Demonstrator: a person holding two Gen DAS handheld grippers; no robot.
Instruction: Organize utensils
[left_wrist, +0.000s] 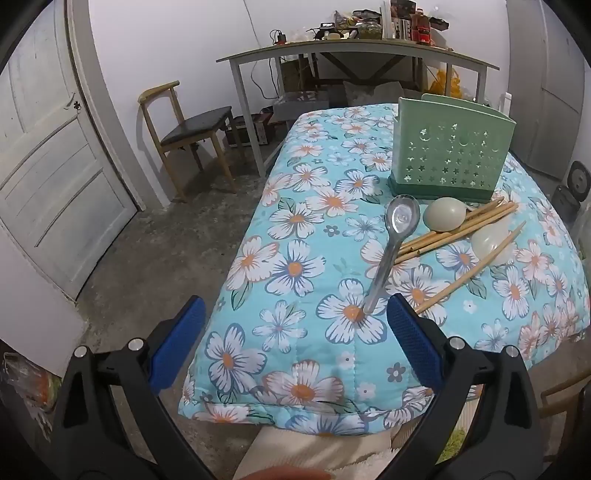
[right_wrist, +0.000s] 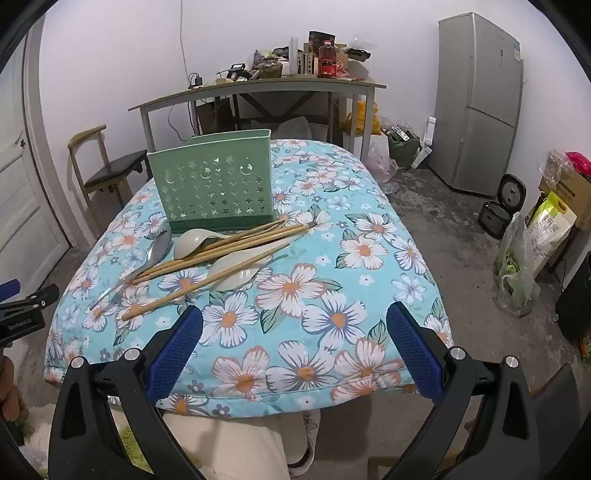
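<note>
A green perforated utensil holder (left_wrist: 452, 157) (right_wrist: 216, 186) stands upright on the floral blue table cloth (left_wrist: 295, 258) (right_wrist: 332, 295). In front of it lie a metal spoon (left_wrist: 395, 232) (right_wrist: 147, 254), two pale green plastic spoons (left_wrist: 445, 214) (right_wrist: 236, 273) and several bamboo chopsticks (left_wrist: 458, 230) (right_wrist: 221, 247). My left gripper (left_wrist: 295, 317) is open and empty, with the metal spoon's handle end just ahead between its fingers. My right gripper (right_wrist: 295, 325) is open and empty above the cloth's near part, right of the utensils. The left gripper also shows at the left edge of the right wrist view (right_wrist: 22, 302).
A wooden chair (left_wrist: 184, 133) (right_wrist: 107, 170) stands left of the table. A grey table with clutter (left_wrist: 351, 55) (right_wrist: 258, 88) is at the back wall. A door (left_wrist: 48, 166) is on the left. A fridge (right_wrist: 480, 103), a rice cooker (right_wrist: 502, 206) and bags (right_wrist: 517, 266) are on the right.
</note>
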